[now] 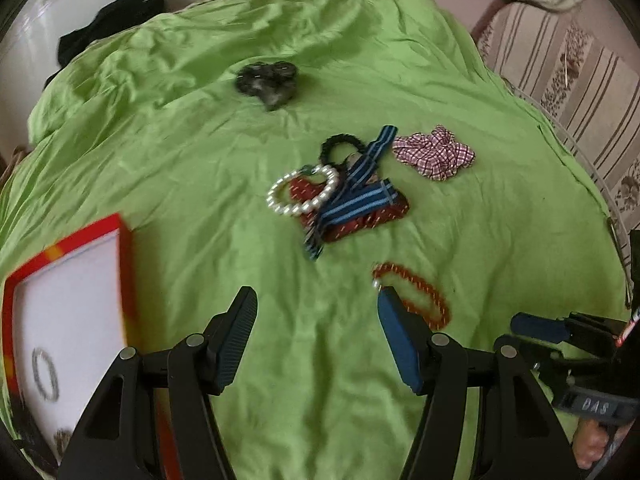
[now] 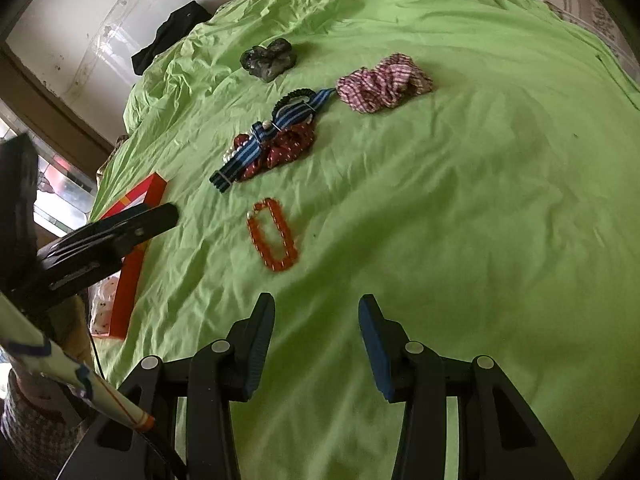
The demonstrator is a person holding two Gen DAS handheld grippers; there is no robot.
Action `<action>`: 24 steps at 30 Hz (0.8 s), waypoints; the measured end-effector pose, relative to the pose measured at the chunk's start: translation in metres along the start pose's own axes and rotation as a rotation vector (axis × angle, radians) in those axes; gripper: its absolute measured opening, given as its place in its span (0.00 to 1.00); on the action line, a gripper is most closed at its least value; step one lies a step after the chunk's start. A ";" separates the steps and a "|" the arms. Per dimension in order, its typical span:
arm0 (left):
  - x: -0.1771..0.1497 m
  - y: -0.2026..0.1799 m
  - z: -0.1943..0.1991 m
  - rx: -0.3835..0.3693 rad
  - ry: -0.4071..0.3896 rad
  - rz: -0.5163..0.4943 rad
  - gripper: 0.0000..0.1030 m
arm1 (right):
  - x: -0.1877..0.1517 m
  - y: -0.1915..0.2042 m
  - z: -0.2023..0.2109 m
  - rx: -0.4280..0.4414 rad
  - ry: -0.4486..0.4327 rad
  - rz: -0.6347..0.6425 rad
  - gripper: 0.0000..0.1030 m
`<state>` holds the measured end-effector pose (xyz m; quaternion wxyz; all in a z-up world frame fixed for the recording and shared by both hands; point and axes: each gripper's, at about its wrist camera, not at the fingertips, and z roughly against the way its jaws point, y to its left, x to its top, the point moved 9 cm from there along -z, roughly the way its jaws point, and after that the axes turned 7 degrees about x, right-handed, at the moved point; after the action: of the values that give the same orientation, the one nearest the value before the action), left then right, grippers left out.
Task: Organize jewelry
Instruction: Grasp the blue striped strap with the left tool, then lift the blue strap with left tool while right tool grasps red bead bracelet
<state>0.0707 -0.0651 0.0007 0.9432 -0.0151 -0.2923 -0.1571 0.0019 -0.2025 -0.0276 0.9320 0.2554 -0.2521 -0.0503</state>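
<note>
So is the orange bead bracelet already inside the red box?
No, the orange bead bracelet lies on the green sheet, apart from the red box.

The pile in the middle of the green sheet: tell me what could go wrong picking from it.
1. The pearl bracelet lies tangled with the striped strap and dark red scrunchie; lifting one may drag the others.
2. The orange bead bracelet lies flat on the wrinkled green sheet, so the open right gripper may pinch cloth along with it.
</note>
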 end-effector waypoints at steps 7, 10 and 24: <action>0.038 -0.032 -0.032 -0.042 -0.030 -0.129 0.56 | 0.011 -0.005 -0.015 0.018 -0.002 -0.005 0.46; 0.048 -0.046 -0.048 -0.049 -0.037 -0.179 0.55 | 0.011 -0.013 -0.017 0.023 -0.005 -0.030 0.46; 0.027 0.005 0.014 -0.177 -0.070 0.082 0.10 | 0.024 0.000 -0.025 0.059 -0.008 -0.013 0.46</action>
<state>0.0853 -0.0668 0.0271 0.9331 -0.1157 -0.3091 -0.1427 0.0348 -0.1964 -0.0352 0.9227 0.2841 -0.2558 -0.0498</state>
